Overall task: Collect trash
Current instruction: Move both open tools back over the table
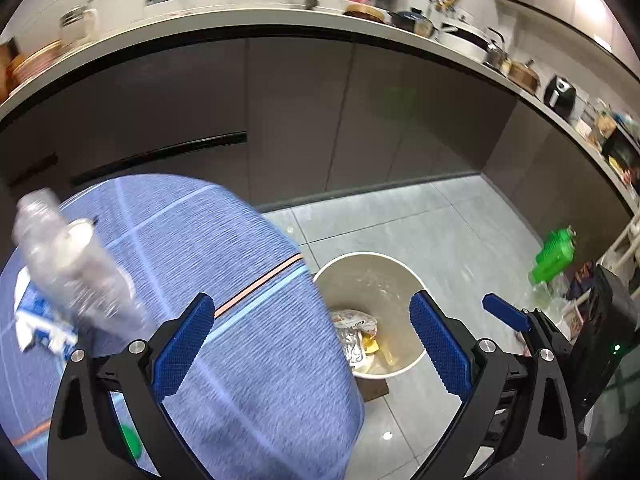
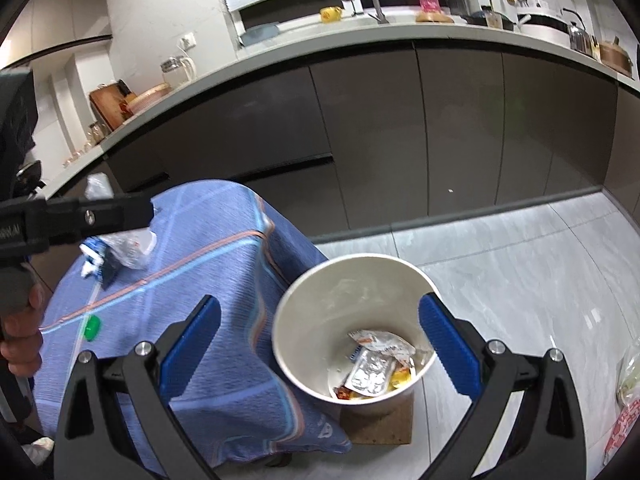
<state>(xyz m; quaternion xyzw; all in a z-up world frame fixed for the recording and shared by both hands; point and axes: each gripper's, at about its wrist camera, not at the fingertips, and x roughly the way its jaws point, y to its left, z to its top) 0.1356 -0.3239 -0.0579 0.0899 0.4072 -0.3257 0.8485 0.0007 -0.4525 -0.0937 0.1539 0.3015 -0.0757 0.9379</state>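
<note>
A: Your left gripper point(image 1: 312, 344) has its blue pads spread wide, nothing between them. It hangs over the edge of the blue cloth point(image 1: 208, 264), beside the white bin point(image 1: 400, 280).

B: And the right one?

A: Your right gripper point(image 2: 320, 352) is just as wide apart, empty, above the bin point(image 2: 304, 320), which holds foil wrappers point(image 2: 372, 372).

B: What trash is left on the cloth?

A: A clear plastic bottle point(image 1: 68, 264), blurred, possibly lying over a blue-and-white packet point(image 1: 36, 320). A green cap point(image 2: 91, 327) sits well apart, near the cloth's front edge.
</note>
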